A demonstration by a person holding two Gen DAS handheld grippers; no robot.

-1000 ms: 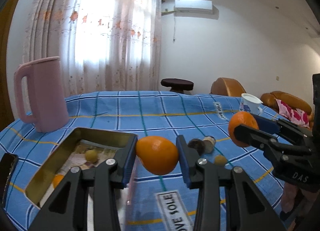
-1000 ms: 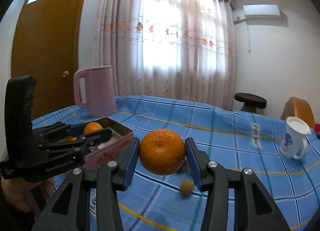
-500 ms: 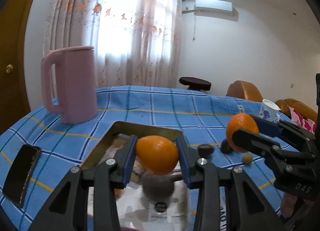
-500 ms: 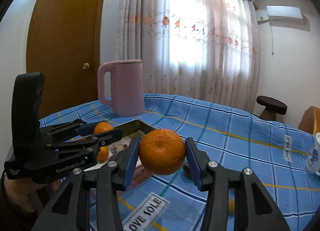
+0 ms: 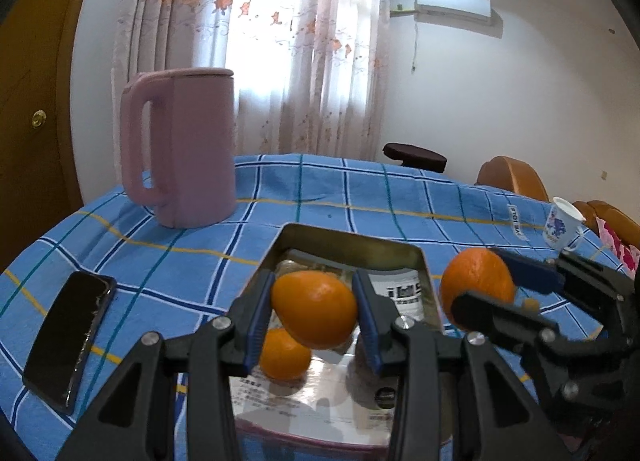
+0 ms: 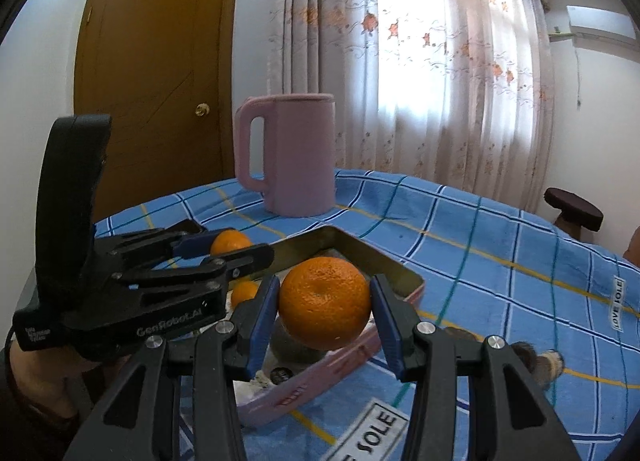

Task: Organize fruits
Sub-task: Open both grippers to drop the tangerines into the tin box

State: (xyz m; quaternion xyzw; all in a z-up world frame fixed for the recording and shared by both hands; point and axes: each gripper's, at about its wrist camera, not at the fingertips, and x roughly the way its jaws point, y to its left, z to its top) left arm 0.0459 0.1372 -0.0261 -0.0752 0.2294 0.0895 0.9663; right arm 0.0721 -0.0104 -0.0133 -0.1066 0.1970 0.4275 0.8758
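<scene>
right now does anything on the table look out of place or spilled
Nothing spilled. The one misfit is a black phone lying flat on the blue checked cloth, left of the fruit tin. The pink jug stands upright.

You have one orange (image 5: 316,311) clamped between the blue pads, lifted above the open metal tin (image 5: 352,242), its smooth skin facing you. A second orange (image 6: 325,303), dimpled with its stem pit up front, sits pinched the same way over the tin's near corner. A smaller orange (image 5: 285,355) lies inside the tin on its printed lining. The tin is rectangular, shallow, pink outside, and it rests flat on the blue checked cloth.
</scene>
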